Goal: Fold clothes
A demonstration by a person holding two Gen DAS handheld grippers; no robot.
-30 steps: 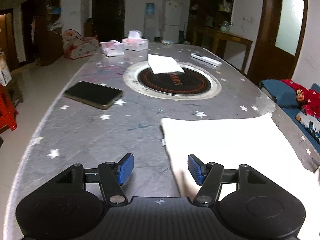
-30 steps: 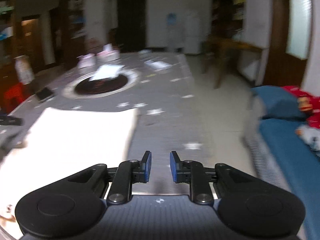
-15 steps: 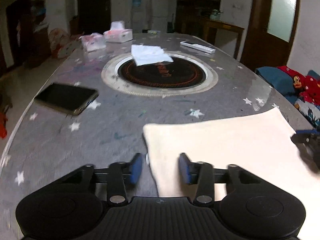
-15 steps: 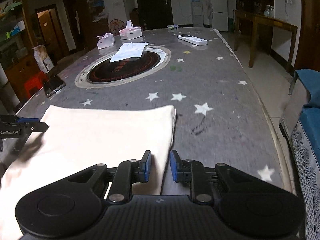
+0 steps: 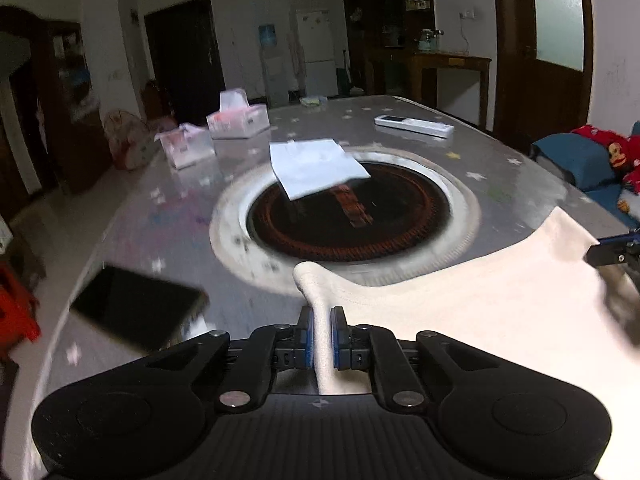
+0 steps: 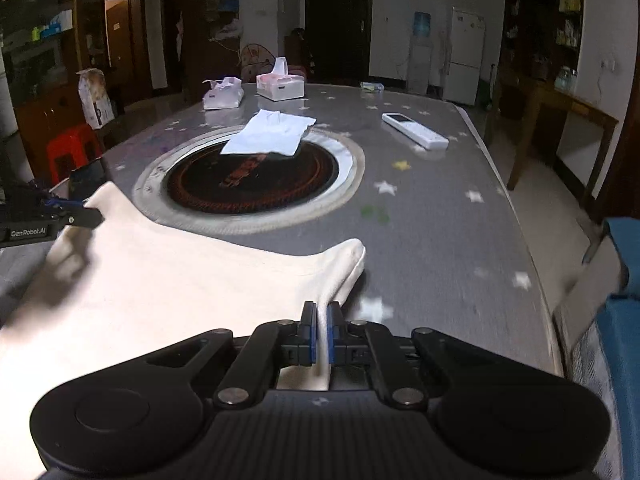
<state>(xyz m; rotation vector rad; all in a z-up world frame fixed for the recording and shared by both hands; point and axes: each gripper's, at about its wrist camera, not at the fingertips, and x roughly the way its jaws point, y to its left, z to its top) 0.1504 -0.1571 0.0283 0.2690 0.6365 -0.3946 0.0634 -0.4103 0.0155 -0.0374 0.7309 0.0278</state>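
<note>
Both tools pinch the cream cloth: left tool (image 5: 321, 334) and right tool (image 6: 321, 330) each clamped on a corner, cloth (image 6: 172, 280) lifted over the surface (image 6: 440, 208). Uneven pull could slip a corner or drag the phone (image 5: 136, 310).

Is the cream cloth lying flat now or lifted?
Lifted: both corners of the cream cloth are pinched, left claw, right claw, edge sagging between.

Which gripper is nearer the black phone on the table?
Left. The left gripper, shut on the cream cloth, is beside the black phone; the right gripper holds the far corner.
</note>
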